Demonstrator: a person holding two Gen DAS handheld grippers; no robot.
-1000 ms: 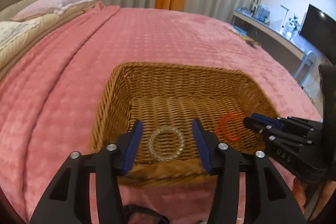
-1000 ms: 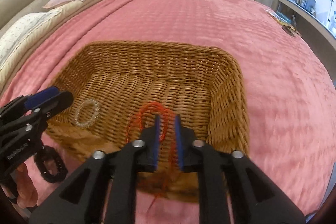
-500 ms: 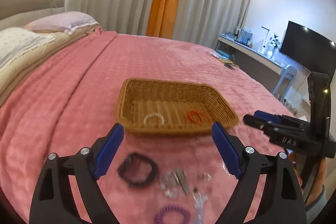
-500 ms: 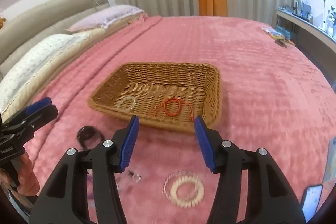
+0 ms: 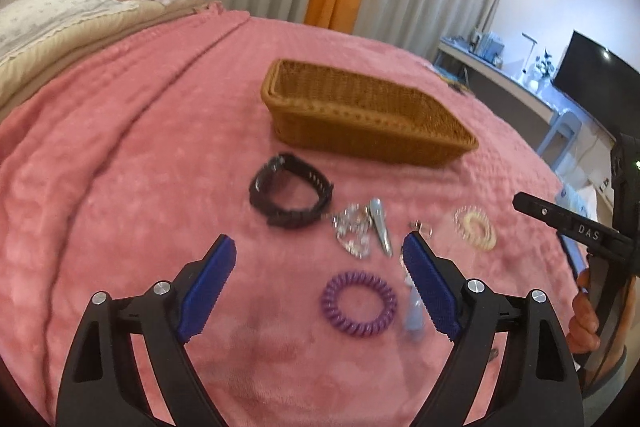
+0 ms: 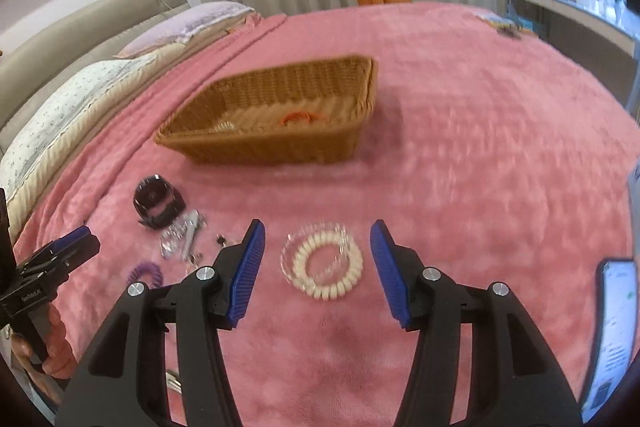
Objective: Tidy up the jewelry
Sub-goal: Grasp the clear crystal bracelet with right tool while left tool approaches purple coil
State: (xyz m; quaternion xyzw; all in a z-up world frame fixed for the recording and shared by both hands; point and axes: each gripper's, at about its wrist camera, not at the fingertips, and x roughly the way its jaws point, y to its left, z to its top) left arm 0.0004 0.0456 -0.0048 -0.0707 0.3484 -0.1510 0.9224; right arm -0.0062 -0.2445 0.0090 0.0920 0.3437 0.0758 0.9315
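Note:
A wicker basket [image 5: 360, 115] [image 6: 280, 143] stands on the pink bed; in the right wrist view it holds an orange cord [image 6: 302, 116] and a clear bracelet [image 6: 226, 126]. In front of it lie a black watch [image 5: 288, 195] [image 6: 157, 201], silver clips [image 5: 366, 227] [image 6: 182, 233], a purple coil tie [image 5: 359, 303] [image 6: 146, 273] and a cream coil tie [image 5: 476, 227] [image 6: 328, 267]. My left gripper [image 5: 320, 259] is open and empty, just short of the purple tie. My right gripper [image 6: 317, 243] is open and empty, its fingers either side of the cream tie.
Pillows [image 6: 60, 99] and the headboard are at the left. A desk with a TV [image 5: 592, 83] runs along the right. A phone [image 6: 612, 331] lies at the bed's right edge. A small ring [image 5: 422, 227] lies by the clips.
Both grippers have opened, left the orange cord and clear bracelet in the basket, and pulled back toward the loose items in front of it.

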